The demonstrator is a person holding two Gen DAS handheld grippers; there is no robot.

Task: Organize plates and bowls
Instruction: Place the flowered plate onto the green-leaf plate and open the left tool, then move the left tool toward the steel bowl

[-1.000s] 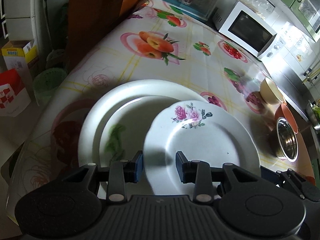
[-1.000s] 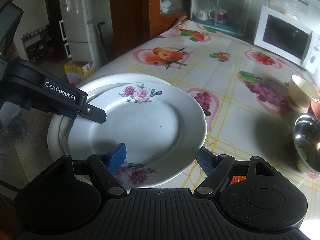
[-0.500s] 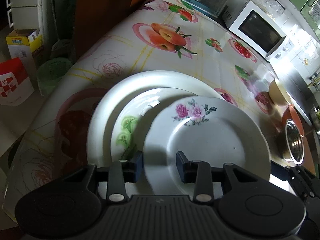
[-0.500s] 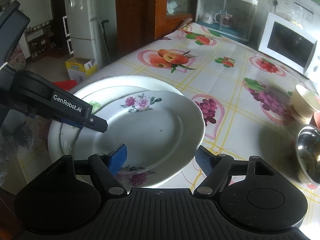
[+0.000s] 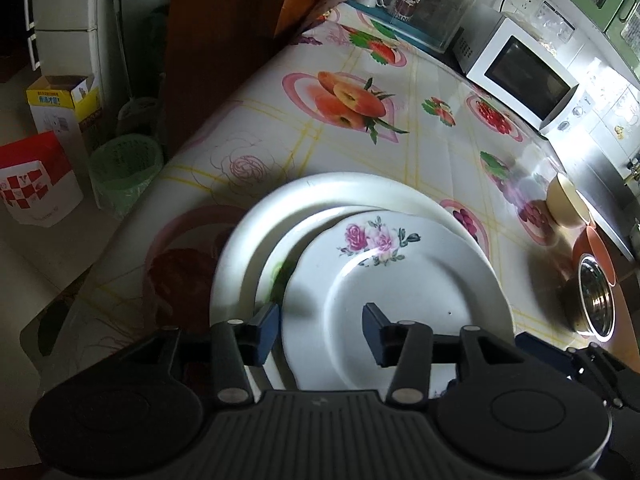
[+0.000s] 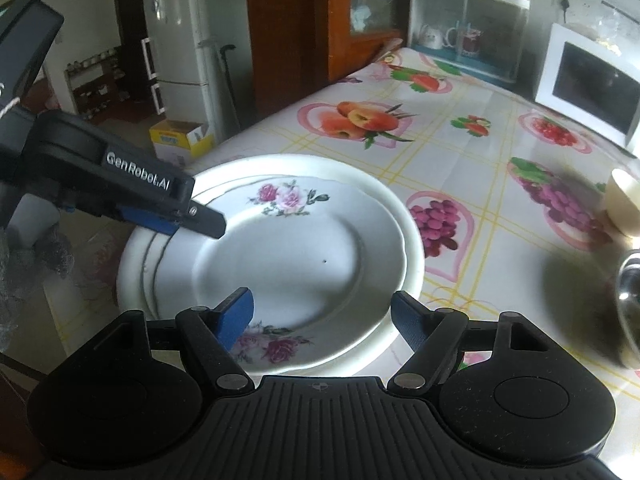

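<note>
A white plate with pink roses [image 5: 400,292] [image 6: 292,264] lies on a stack of larger white plates [image 5: 248,248] [image 6: 408,236] at the near left of the table. My left gripper [image 5: 320,330] is open, its fingers either side of the rose plate's left rim; it also shows in the right wrist view [image 6: 188,216]. My right gripper [image 6: 324,316] is open wide over the plate's near rim, holding nothing. A cream bowl [image 5: 566,204] [image 6: 622,204], an orange bowl [image 5: 596,248] and a steel bowl [image 5: 596,304] [image 6: 630,304] sit at the right.
The table has a fruit-print cloth [image 5: 400,140]. A white microwave [image 5: 520,80] and a clear cabinet with cups [image 5: 408,4] stand at the far end. The table's left edge is close; a green basket [image 5: 124,168] and boxes [image 5: 60,104] are on the floor beyond.
The rose plate has slid left and settled onto the stack, more centred. My left gripper's fingers have opened wider. Both grippers have drawn back a little.
</note>
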